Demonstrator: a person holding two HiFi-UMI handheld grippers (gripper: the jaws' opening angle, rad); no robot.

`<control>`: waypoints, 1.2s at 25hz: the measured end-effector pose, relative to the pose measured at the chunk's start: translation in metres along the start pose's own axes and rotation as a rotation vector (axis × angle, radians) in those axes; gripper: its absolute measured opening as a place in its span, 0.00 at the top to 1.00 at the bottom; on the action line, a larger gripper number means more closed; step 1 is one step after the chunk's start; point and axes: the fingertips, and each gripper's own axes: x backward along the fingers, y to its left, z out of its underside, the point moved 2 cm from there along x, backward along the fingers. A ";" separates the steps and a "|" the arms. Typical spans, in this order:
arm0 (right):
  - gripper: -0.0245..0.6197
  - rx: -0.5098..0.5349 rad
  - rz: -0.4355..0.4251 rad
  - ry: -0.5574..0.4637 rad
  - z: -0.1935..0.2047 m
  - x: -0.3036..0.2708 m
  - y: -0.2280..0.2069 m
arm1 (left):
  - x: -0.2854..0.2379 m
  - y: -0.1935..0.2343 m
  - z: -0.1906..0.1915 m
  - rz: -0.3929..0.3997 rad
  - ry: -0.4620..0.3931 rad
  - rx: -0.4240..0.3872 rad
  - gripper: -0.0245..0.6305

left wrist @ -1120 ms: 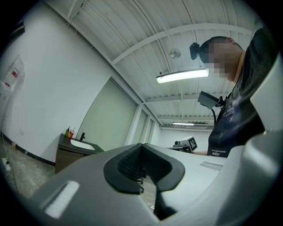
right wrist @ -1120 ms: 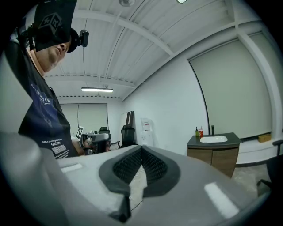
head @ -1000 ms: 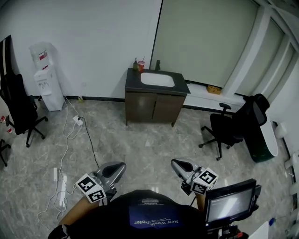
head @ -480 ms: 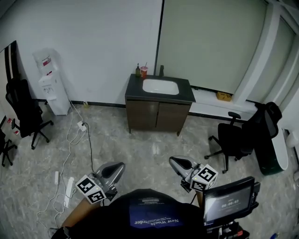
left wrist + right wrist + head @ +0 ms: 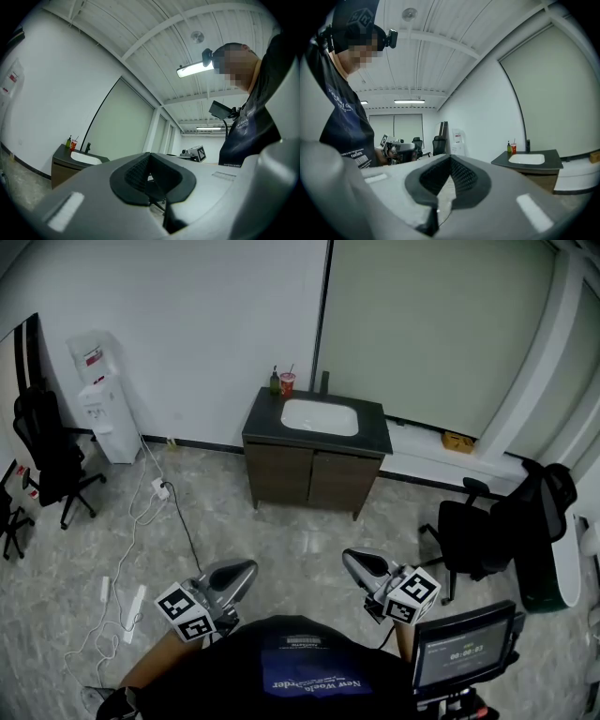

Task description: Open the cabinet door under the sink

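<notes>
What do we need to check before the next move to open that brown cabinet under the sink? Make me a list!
1. The dark brown wooden cabinet under the white sink has both doors shut, ready to open: ok.
2. The left tool is empty, jaws shut: ok.
3. The right tool is empty, jaws shut: ok.
4. Tools within reach of the doors: not ok, the cabinet stands far across the grey stone floor.
5. Where to grip the doors: cannot tell, too small to see.
</notes>
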 end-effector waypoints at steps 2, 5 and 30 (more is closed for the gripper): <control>0.96 -0.012 0.007 0.001 0.000 -0.001 -0.020 | -0.018 0.009 -0.001 0.001 0.004 0.002 0.96; 0.96 -0.023 0.022 0.009 0.003 -0.004 -0.029 | -0.025 0.018 0.001 0.011 0.009 0.014 0.96; 0.96 -0.053 0.194 0.016 -0.040 -0.236 -0.161 | -0.089 0.306 -0.070 0.166 0.025 0.021 0.96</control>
